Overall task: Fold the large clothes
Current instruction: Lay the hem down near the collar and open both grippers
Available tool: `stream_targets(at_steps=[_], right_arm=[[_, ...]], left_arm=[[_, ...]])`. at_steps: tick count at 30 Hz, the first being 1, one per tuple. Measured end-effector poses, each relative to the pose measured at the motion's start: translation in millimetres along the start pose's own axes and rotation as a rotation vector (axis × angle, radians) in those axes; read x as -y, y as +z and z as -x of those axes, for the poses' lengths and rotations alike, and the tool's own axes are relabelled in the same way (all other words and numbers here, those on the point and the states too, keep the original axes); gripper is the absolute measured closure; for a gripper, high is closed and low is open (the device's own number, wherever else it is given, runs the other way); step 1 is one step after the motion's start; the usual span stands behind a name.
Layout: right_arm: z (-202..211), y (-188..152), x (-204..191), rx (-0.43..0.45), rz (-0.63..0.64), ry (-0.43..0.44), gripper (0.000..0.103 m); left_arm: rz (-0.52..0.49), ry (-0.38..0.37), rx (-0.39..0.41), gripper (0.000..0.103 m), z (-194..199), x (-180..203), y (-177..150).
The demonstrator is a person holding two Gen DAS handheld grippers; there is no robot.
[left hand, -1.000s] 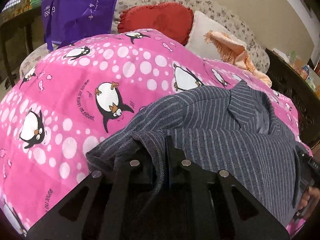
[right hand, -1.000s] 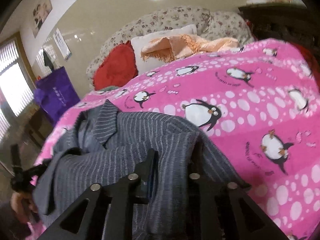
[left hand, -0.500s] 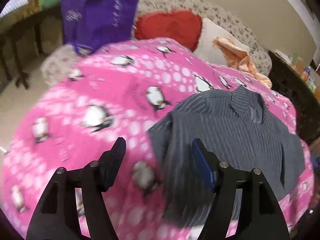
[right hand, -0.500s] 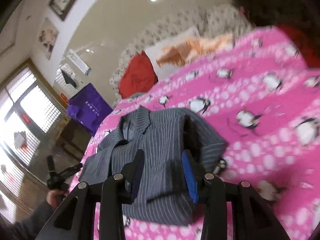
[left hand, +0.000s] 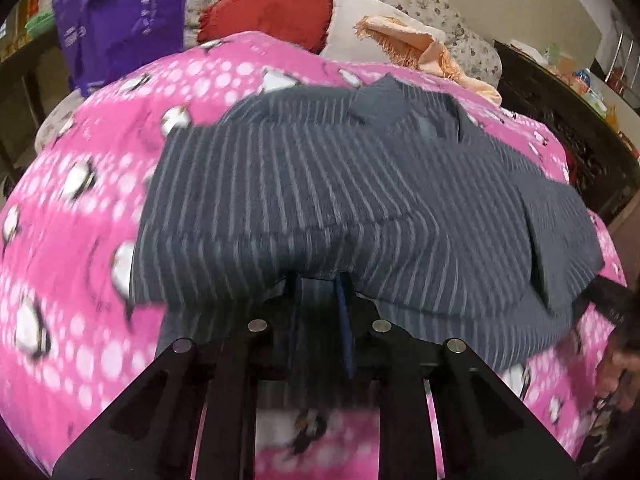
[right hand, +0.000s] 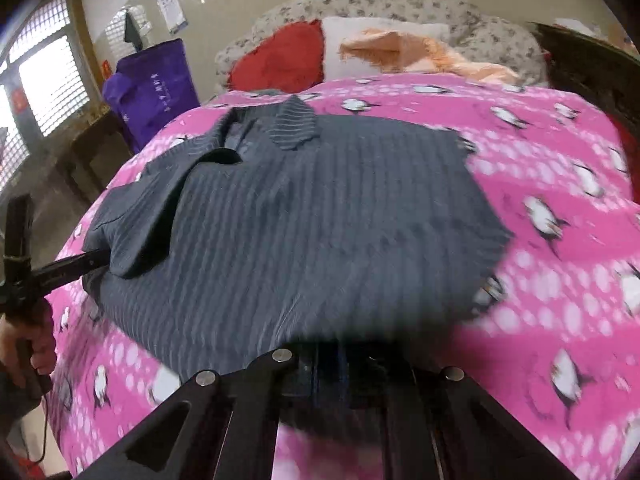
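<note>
A grey striped shirt lies collar-away on the pink penguin blanket, its sides folded in. My left gripper is at the shirt's near hem, jaws closing with striped cloth pinched between them. In the right wrist view the same shirt fills the middle of the blanket. My right gripper is also at the near hem, jaws closing with the cloth's edge between them. A hand at the left edge holds the other gripper by the shirt's left corner. Both views are blurred by motion.
A red cushion, a white pillow and a peach fringed cloth lie past the shirt against a floral backrest. A purple bag hangs at the far left. Dark wooden furniture stands along the right side.
Both grippers let go of the shirt's folded sides, opened and drew back. Now they have come in at the near hem and closed on it.
</note>
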State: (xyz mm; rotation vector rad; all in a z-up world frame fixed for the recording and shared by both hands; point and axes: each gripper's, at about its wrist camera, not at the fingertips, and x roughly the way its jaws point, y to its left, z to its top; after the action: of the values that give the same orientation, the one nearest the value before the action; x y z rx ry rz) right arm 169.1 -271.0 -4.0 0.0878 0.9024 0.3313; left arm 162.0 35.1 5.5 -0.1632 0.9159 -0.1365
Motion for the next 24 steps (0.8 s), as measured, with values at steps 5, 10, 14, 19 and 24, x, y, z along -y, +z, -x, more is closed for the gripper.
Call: stream_targets(at_steps=[5, 10, 14, 19, 24], right_arm=[[-37.9, 21.7, -0.4, -0.044, -0.022, 0.009, 0.097], [-50.7, 60.6, 14.3, 0.024, -0.039, 0.0, 0.097], [-51.5, 103.1, 24.4, 0.111, -0.016, -0.025, 0.097], [-37.3, 136.5, 33.4, 0.238, -0.053, -0.007, 0.097], [-22.9, 131.7, 37.4, 0.262, -0.077, -0.024, 0.097]], left_arm=[[-0.023, -0.033, -0.113, 0.086, -45.0, 3.7, 35.9], [-0.058, 0.072, -0.01, 0.086, -58.1, -0.1, 76.6], [-0.034, 0.132, 0.109, 0.086, -59.2, -10.6, 116.9], [0.031, 0.103, 0.19, 0.085, -49.1, -20.4, 150.0], [0.055, 0.088, 0.201, 0.071, -40.1, -23.1, 138.1]])
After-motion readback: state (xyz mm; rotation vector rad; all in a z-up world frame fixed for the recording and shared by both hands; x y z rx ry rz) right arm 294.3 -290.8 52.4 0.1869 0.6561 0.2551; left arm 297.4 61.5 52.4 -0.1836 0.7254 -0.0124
